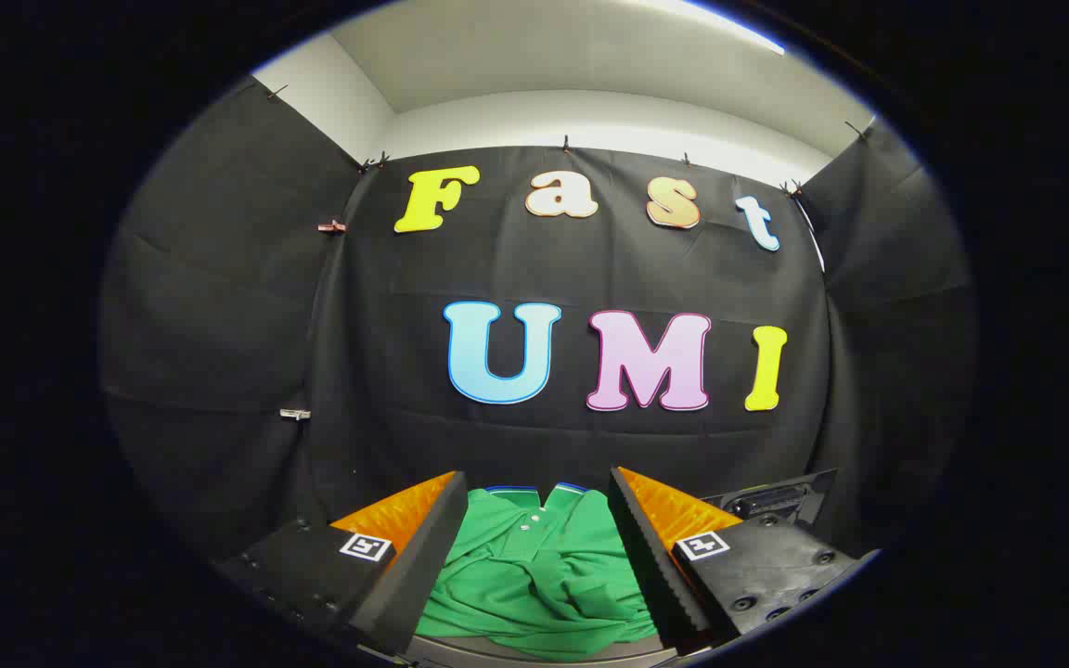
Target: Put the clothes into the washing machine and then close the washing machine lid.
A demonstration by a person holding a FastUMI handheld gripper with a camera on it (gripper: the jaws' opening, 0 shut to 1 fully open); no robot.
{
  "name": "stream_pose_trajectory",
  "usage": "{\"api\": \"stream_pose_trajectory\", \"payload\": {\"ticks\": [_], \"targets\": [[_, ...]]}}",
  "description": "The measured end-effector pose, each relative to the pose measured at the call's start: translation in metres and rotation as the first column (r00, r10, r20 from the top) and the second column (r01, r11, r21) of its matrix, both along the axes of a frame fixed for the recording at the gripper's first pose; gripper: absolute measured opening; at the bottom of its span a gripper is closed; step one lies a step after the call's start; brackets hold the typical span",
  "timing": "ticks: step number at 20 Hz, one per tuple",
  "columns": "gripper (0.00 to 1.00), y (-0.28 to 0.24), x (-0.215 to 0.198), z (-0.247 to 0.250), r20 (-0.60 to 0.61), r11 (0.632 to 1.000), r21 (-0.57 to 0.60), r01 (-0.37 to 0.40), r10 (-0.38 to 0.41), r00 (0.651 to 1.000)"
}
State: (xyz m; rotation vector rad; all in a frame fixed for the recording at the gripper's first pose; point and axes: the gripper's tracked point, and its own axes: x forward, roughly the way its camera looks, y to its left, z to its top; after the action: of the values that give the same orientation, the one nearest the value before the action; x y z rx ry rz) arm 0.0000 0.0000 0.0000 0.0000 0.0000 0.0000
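**Shirt lined up between spread fingers, grasp not yet made**

Nearest of all, the gripper (539, 547) has its two fingers spread wide, and a crumpled green shirt (534, 584) lies in the gap between them. It has a buttoned placket and a collar edged in blue, with the collar end pointing away from the fingers. The fabric fills most of the gap, but whether either finger touches it cannot be told, and nothing suggests it is pinched yet. So the work looks to be at its first step: picking up the clothing, with loading and closing the lid both left to do.

The next move, as I judge it, calls for bringing the fingers down into the bunched cloth and squeezing on a thick fold, so the shirt lifts in one piece rather than trailing. Loose cloth may slip or drag.

The shirt rests on a pale grey surface (460, 651), a strip of which shows under its near edge. Just beyond the right finger sits a dark, boxy panel (780, 501) with a slot in it, possibly part of the washing machine, though I cannot be sure.

Farther back hangs the black cloth wall (219, 325), pinned up with small clips, and above it a white wall and ceiling (590, 65) with a strip of light
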Motion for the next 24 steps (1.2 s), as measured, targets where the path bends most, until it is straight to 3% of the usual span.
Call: {"api": "stream_pose_trajectory", "payload": {"ticks": [24], "targets": [[0.95, 0.0035, 0.0031, -0.0055, -0.019, 1.0, 0.016, -0.027, 0.027, 0.999]]}}
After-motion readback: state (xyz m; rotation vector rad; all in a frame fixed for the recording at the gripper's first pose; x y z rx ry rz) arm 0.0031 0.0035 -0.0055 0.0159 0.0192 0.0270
